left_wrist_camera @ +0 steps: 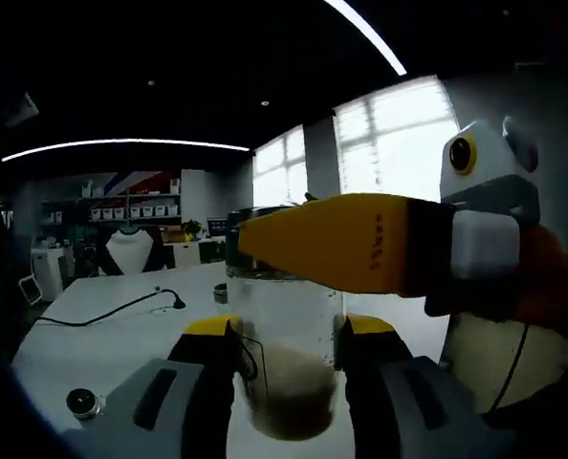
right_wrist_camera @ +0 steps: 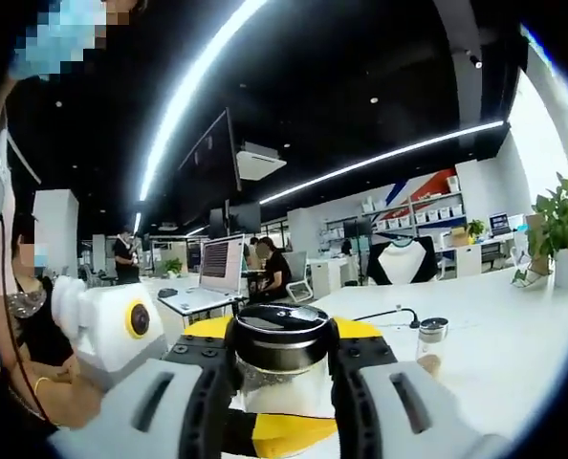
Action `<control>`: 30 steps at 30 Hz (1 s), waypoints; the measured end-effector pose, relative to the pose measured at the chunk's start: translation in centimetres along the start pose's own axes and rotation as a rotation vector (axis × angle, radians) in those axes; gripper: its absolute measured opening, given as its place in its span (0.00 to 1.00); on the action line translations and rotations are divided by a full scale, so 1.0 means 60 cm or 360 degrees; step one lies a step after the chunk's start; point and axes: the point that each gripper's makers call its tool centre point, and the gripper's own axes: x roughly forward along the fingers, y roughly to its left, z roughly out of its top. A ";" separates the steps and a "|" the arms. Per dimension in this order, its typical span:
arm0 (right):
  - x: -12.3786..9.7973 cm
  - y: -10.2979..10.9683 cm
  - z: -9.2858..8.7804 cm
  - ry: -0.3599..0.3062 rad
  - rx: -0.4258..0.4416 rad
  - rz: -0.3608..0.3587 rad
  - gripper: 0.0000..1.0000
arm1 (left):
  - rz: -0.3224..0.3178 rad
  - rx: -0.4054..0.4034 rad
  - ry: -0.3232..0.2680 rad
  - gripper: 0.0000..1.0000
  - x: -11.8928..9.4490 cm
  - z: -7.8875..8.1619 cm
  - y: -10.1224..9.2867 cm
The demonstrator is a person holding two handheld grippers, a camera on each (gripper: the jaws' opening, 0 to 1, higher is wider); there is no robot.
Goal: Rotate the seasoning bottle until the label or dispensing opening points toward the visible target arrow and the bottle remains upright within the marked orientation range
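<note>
Looking along the left tool (left_wrist_camera: 289,335), we see its jaws pinching the lower body of the seasoning bottle (left_wrist_camera: 286,368), clear glass with brownish seasoning settled at the bottom, upright, held above the white counter (left_wrist_camera: 121,335). The right tool (right_wrist_camera: 282,368) crosses in front of the bottle's top in the left gripper view as a yellow jaw, hiding the cap there. In the right gripper view, its jaws press on the black cap (right_wrist_camera: 280,335) with a shiny rim, clear neck below. Around: a black cable (left_wrist_camera: 112,308) trails on the counter, and a small round knob (left_wrist_camera: 83,403) lies near its near edge. A second small shaker (right_wrist_camera: 430,339) stands further along, a potted plant (right_wrist_camera: 563,234) near the far edge, a laptop (right_wrist_camera: 219,263) on another desk. We can't tell where the label faces.
</note>
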 end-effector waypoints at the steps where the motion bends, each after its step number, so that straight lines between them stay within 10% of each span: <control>1: 0.001 0.002 0.002 -0.0008 -0.0023 -0.0020 0.36 | 0.0038 0.0031 0.0007 0.46 -0.001 0.002 0.002; 10: -0.004 0.001 0.009 0.0002 -0.0115 -0.0063 0.36 | 0.0025 -0.0022 -0.0008 0.46 0.000 0.010 -0.007; 30: -0.025 0.010 0.026 -0.0038 -0.0061 0.0146 0.36 | -0.0521 -0.0141 -0.0113 0.45 -0.008 0.036 -0.039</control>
